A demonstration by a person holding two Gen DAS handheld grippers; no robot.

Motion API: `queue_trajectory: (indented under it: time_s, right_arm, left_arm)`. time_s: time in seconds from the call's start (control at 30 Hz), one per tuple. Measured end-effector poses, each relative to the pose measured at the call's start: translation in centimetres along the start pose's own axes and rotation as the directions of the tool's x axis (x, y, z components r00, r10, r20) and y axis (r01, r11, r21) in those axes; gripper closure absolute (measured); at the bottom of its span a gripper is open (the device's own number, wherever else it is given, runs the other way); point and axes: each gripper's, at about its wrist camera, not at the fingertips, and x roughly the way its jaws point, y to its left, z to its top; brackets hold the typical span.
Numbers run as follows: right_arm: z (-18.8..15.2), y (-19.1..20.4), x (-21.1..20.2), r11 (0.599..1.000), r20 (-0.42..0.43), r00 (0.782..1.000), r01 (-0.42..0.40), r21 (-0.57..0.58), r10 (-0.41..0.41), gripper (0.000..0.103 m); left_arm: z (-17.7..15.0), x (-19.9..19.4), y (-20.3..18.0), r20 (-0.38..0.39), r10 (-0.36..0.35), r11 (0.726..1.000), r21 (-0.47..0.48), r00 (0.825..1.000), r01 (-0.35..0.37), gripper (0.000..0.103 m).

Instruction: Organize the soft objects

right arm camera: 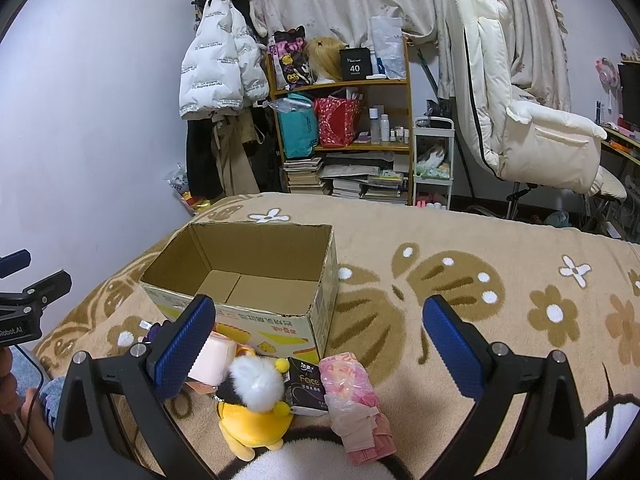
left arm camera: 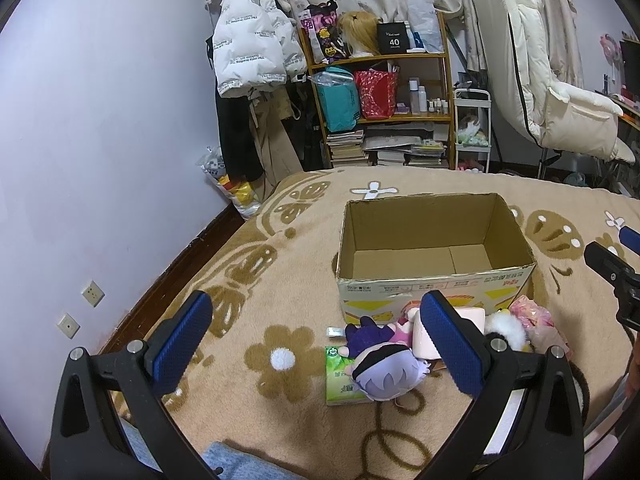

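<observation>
An open, empty cardboard box (left arm camera: 434, 280) (right arm camera: 256, 312) stands on the beige bed blanket. In front of it lies a pile of soft things: a purple-haired plush doll (left arm camera: 384, 368) on a green tissue pack (left arm camera: 340, 380), a pink soft block (left arm camera: 424, 334) (right arm camera: 212, 360), a yellow plush with a white fluffy head (right arm camera: 256, 404), a black tissue pack (right arm camera: 306, 386) and a pink bagged bundle (right arm camera: 356, 400) (left arm camera: 534, 318). My left gripper (left arm camera: 316, 340) hovers open above the doll. My right gripper (right arm camera: 320, 340) hovers open above the yellow plush and bundle. Neither holds anything.
The bed blanket (right arm camera: 480, 320) stretches free to the right of the box. Beyond the bed stand a cluttered wooden shelf (left arm camera: 380, 88), a hanging white jacket (left arm camera: 248, 48) and a white padded chair (right arm camera: 520, 120). A wall (left arm camera: 80, 160) runs along the bed's left side.
</observation>
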Motion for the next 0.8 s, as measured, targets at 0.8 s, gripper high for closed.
queue_trajectory:
  time_s: [0.8]
  right_arm:
    - [-0.19,0.23,0.25,1.0,-0.005,1.0,-0.004,0.0,0.004,0.0]
  left_arm:
    - [-0.07,0.13,-0.01,-0.007,0.0,1.0,0.005,1.0,0.0,0.0]
